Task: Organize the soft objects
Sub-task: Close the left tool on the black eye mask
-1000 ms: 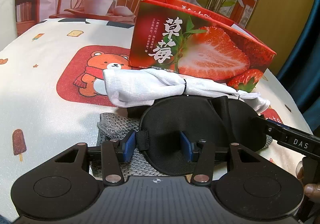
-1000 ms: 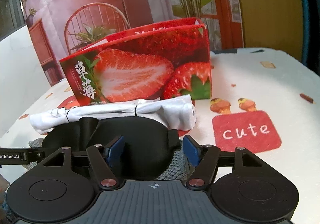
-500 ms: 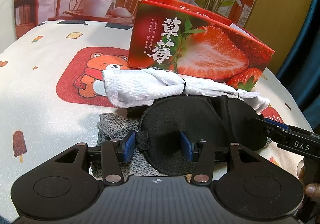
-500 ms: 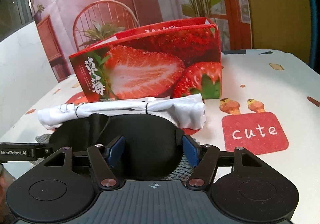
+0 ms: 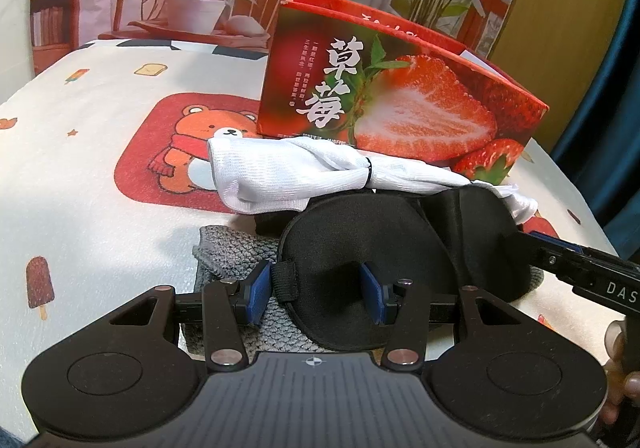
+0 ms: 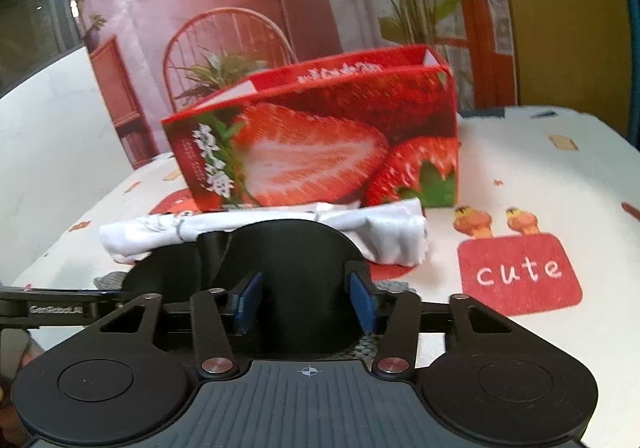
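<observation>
A black eye mask (image 5: 360, 248) lies on a grey knitted cloth (image 5: 236, 248) on the table. My left gripper (image 5: 316, 288) is open, its blue pads on either side of the mask's left end. My right gripper (image 6: 306, 300) is open around the mask's right end (image 6: 296, 260); its finger shows in the left wrist view (image 5: 580, 268). A white bundled cloth (image 5: 288, 175) tied with a black band lies behind the mask. It also shows in the right wrist view (image 6: 360, 232).
A red open-topped strawberry box (image 5: 392, 103) stands just behind the cloths; it also shows in the right wrist view (image 6: 320, 151). The tablecloth has a bear print (image 5: 176, 151) at left and a "cute" patch (image 6: 520, 276) at right. A printed backdrop rises behind.
The right gripper has closed in on the mask and tilted; the box looks nearer in its view. The left gripper has barely moved. Both stay open.
</observation>
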The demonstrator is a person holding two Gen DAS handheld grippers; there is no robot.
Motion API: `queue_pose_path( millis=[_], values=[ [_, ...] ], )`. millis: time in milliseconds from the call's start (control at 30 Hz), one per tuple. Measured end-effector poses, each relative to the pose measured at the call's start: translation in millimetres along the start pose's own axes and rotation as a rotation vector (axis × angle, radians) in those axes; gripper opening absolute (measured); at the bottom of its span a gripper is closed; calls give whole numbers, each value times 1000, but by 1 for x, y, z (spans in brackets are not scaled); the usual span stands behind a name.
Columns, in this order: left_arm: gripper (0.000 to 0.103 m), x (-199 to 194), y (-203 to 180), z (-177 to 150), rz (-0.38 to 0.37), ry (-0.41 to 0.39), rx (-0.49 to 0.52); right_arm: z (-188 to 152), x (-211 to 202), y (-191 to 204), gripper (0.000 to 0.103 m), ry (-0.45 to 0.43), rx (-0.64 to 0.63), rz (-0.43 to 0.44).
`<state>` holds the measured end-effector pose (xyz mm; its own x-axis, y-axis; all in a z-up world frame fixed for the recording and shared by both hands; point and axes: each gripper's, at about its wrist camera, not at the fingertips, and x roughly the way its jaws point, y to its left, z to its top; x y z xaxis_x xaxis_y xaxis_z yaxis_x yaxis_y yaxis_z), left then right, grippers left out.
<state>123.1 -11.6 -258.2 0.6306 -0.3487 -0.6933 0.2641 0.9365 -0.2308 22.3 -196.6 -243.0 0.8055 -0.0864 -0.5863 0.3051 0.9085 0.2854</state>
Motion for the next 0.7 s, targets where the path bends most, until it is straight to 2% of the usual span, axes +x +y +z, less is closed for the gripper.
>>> queue_pose_path(
  millis=[33,67,200,400,500,567,700],
  values=[
    [52,-1,0,0,-1,0,1,1,-1,1,24,-2,-8,18],
    [52,-1,0,0,-1,0,2,1,-1,3,15,6,-13,38],
    [52,-2,1,-1,-7,-1,-1,-1,1,14,14,27,-70,25],
    [52,-3,1,-2,-8,-1,-3,1,-2,4,27,1,-27,-42],
    [52,-3,1,-2,-9,-2,-4,-1,0,-6,33,9,15,-57],
    [52,-3,1,-2,-9,-2,-4,-3,1,-10,42,6,32,-70],
    [52,-3,1,-2,-9,-2,-4,-5,3,-16,48,9,63,-72]
  ],
)
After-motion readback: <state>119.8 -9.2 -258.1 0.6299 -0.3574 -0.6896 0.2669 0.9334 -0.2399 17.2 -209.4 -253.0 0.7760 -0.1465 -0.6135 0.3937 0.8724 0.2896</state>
